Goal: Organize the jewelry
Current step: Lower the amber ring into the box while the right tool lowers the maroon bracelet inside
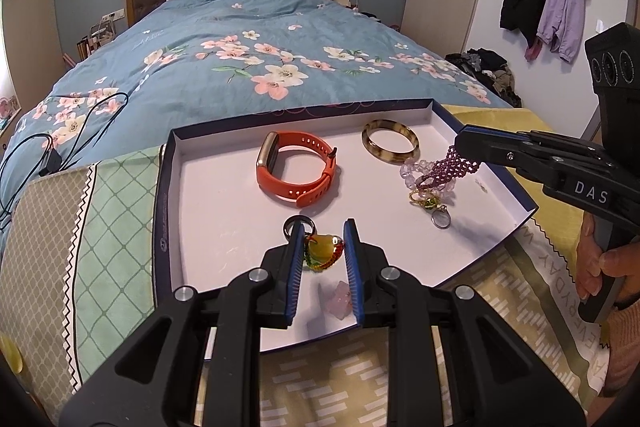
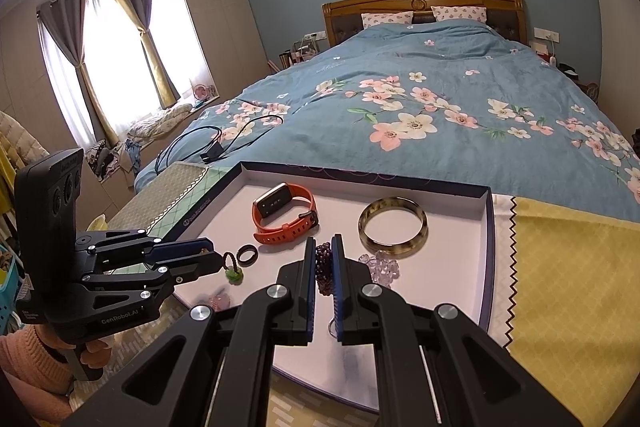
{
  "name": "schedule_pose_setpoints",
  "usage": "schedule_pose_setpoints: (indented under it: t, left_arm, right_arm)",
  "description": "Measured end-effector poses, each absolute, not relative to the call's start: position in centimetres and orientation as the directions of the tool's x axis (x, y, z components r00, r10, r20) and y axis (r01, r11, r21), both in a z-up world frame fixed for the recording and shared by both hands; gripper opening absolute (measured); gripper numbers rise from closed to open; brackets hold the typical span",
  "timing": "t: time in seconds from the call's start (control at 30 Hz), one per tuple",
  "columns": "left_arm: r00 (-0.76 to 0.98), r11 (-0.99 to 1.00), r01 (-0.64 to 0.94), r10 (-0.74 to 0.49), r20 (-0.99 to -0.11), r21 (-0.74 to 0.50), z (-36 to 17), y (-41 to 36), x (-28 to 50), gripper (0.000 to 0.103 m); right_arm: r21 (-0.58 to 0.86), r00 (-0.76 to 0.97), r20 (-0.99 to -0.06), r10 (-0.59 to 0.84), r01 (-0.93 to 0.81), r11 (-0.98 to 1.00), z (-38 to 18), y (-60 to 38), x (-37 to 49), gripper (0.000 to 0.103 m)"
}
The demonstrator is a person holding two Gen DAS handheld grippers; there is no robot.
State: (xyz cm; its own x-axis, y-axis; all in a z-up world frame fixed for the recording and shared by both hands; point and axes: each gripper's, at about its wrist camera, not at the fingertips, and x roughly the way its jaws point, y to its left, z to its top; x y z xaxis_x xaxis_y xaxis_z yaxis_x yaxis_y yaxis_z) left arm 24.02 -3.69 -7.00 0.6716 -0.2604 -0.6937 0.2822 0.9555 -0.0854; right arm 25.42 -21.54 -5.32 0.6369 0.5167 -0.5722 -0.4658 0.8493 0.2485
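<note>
Right claw was seen clamped nearly shut on a purple beaded bracelet, its blue pads pressed on either side of the beads. In the left wrist view that bracelet hung from the claw tip at about 3 o'clock of the tray, still draped onto a clear bead bracelet and close to a small gold and green charm and a metal ring pendant.

Left claw was held only slightly parted, with a yellow-green pendant on its red and green cord between the pads; whether the pads actually pressed on it could not be told. It sat at about 6 o'clock of the tray, just beside a dark ring. A pink crystal piece lay nearer still. An orange smart band was placed at the centre, a tortoiseshell bangle at 1 o'clock.

The step was judged to be the untangling of the purple bracelet from the cluster. It would be done well if the lift were made slowly and straight up, so that the clear beads and the charm were not dragged along. A free patch of the tray floor should be chosen, well apart from the bangle. The beads were likely to roll and slip, so the grip should not be loosened before the bracelet was laid flat
</note>
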Motion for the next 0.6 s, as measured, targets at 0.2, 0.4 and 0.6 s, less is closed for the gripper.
schedule_pose_setpoints:
  t: [0.2,0.4,0.6]
  left_arm:
    - [0.669,0.957,0.279,-0.255,-0.698,-0.082,-7.3,-3.8,24.3,0.02]
    - [0.665,0.958,0.276,-0.249,-0.704,-0.078,-7.7,-3.8,24.5,0.02]
    - [0.661,0.959,0.275,-0.245,-0.709,-0.075,-8.1,-3.8,24.7,0.02]
  right_arm:
    - [0.248,0.635,-0.58,0.51,-0.458,0.853,-5.6,-21.8,25.6,0.006]
    - [0.253,0.629,-0.592,0.504,-0.449,0.857,-6.0,-21.9,25.7,0.006]
    - [0.255,0.618,-0.605,0.502,-0.447,0.857,-6.4,-21.9,25.7,0.006]
